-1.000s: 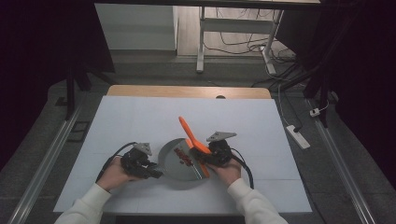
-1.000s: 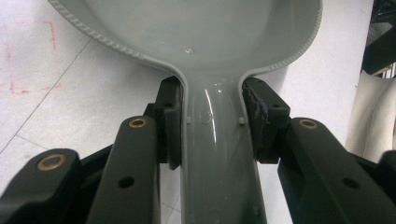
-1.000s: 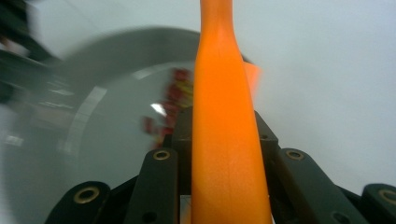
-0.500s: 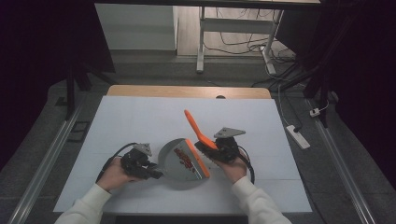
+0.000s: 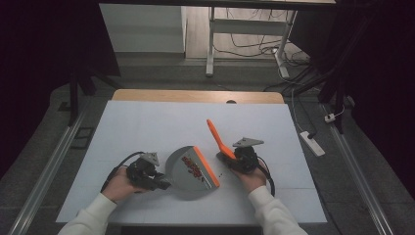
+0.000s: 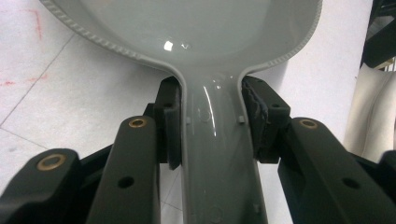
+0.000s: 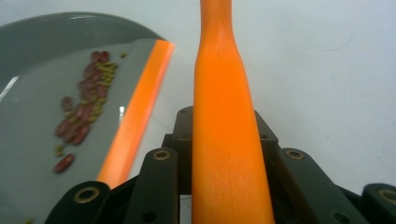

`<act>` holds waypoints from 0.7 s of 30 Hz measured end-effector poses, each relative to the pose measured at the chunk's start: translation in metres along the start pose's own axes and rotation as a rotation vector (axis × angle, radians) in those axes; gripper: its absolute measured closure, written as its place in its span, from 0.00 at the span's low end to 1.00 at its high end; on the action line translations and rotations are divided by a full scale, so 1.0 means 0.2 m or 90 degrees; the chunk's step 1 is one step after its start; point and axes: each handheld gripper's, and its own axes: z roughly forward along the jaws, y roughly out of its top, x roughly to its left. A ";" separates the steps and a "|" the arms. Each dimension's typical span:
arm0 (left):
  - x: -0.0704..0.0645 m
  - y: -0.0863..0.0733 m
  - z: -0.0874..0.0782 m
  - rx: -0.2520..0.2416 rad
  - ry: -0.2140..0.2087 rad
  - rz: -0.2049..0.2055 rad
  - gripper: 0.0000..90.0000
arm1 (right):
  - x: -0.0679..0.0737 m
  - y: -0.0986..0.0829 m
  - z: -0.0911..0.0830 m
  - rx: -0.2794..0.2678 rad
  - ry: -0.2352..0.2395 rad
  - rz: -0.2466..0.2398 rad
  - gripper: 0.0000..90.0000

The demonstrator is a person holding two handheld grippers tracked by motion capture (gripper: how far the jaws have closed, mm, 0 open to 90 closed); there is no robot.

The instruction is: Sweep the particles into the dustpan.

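Left tongs (image 5: 164, 185) pinch dustpan (image 5: 188, 169) handle, right tongs (image 5: 230, 157) pinch orange brush (image 5: 218, 139); most beans (image 5: 192, 166) in pan, few strays (image 5: 221, 175) left on desk (image 5: 147, 127).

Table: white sheet-covered top (image 5: 147, 127), with a bare wooden strip (image 5: 195, 96) along its 12 o'clock edge.
Dustpan: grey, orange-lipped (image 5: 188, 171), resting on the sheet toward 6 o'clock, near the middle.
Debris: reddish and yellowish bits (image 5: 192, 165) lie in the pan; a few dark specks (image 5: 222, 172) sit on the sheet just at its 3 o'clock side.
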 end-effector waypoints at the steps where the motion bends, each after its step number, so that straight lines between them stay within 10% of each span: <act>1: 0.00 0.00 0.00 0.001 0.001 0.001 0.68 | 0.02 -0.01 0.00 0.001 0.003 -0.003 0.79; 21: -0.04 0.00 0.01 0.001 0.000 0.005 0.68 | 0.11 -0.05 -0.04 0.007 0.012 -0.012 0.78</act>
